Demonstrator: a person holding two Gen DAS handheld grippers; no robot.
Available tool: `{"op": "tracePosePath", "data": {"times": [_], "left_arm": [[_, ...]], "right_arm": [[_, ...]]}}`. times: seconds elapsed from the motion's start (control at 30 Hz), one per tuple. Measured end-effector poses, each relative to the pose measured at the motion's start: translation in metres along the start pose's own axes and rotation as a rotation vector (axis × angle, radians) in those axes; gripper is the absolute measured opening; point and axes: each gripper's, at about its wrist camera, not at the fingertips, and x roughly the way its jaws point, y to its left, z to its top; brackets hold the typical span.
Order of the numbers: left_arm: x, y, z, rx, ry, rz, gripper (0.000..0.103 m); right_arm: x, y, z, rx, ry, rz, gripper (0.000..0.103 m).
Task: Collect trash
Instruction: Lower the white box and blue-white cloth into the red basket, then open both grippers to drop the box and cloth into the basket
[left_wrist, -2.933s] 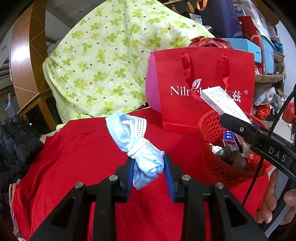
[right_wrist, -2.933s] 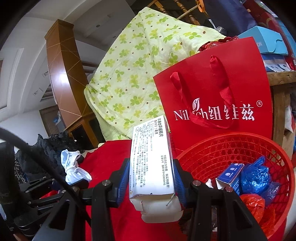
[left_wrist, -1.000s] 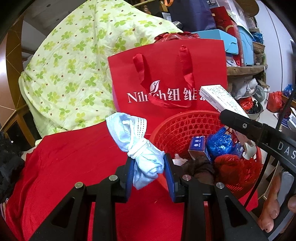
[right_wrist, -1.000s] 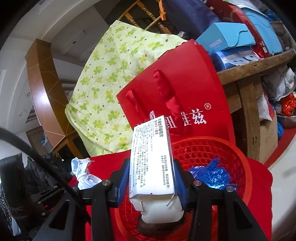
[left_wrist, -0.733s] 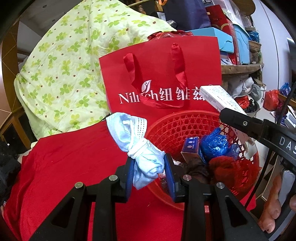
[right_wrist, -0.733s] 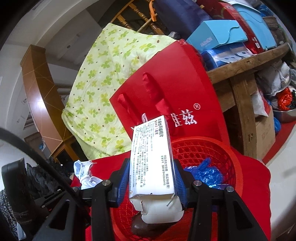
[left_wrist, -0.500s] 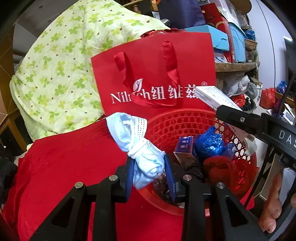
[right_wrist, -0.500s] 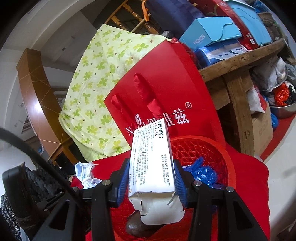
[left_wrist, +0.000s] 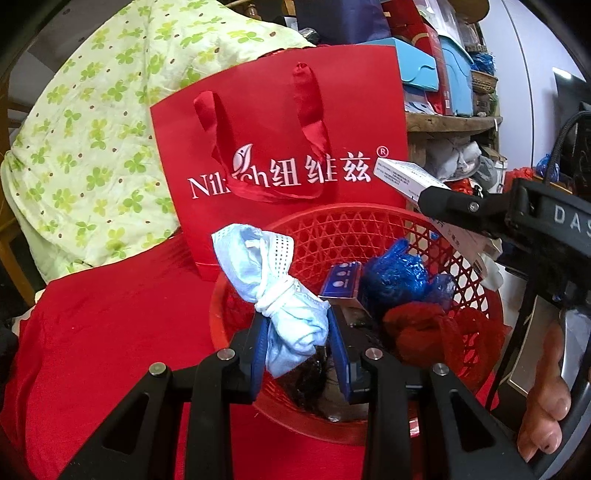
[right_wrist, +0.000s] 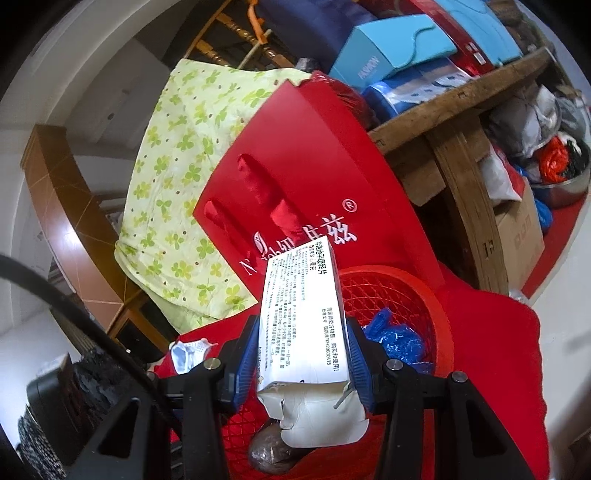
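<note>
Red mesh basket (left_wrist: 391, 229) — blue bags (left_wrist: 399, 273), small box (left_wrist: 341, 279)

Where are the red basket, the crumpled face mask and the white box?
Red basket (left_wrist: 369, 221), left wrist view, far rim.
Face mask (left_wrist: 295, 321), left wrist view, bunched lower part.
White box (right_wrist: 303, 314), right wrist view, printed face.

The red paper bag (left_wrist: 280, 147) carries white lettering, "Nil…ch 纽维兹" with an ® mark. The right claw's (right_wrist: 303, 354) body shows "DAS". A light blue box (right_wrist: 391, 55) reads "FASHION". The white carton's (right_wrist: 303, 317) print includes "H20030415".
</note>
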Motion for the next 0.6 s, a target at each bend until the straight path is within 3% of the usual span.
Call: {"op": "tracePosePath", "data": {"times": [0.33,0.6], "left_arm": [[0.016,0.001,-0.011,-0.02,0.048,-0.099,0.038],[0.013,0.007,-0.017,-0.044,0.03,-0.142,0.069]], "right_arm": [[0.005,-0.01,0.001,0.049,0.018,-0.002,0.049],[0.008,-0.008,-0.001,0.043,0.026,-0.006,0.049]]}}
